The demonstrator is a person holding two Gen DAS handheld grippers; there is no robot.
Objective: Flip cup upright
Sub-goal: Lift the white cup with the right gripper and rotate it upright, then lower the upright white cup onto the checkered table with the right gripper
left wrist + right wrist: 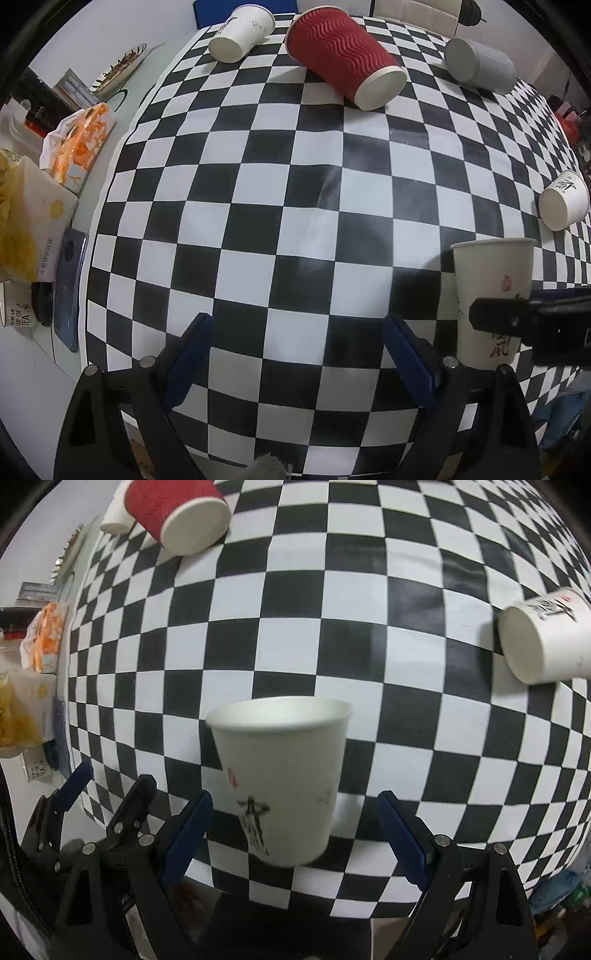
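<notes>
Now upright, white cup [280, 779] between open right hand-held gripper [295, 823] fingers.

A table covered by a black-and-white checkered cloth [280, 206] fills both views. In the left wrist view, a white paper cup [242, 33] at upper left, a red ribbed cup [343, 55] at top centre, a grey cup [480, 66] at upper right and a small white cup [563, 199] at right all lie on their sides; a printed white cup [493, 291] stands upright at lower right.
</notes>
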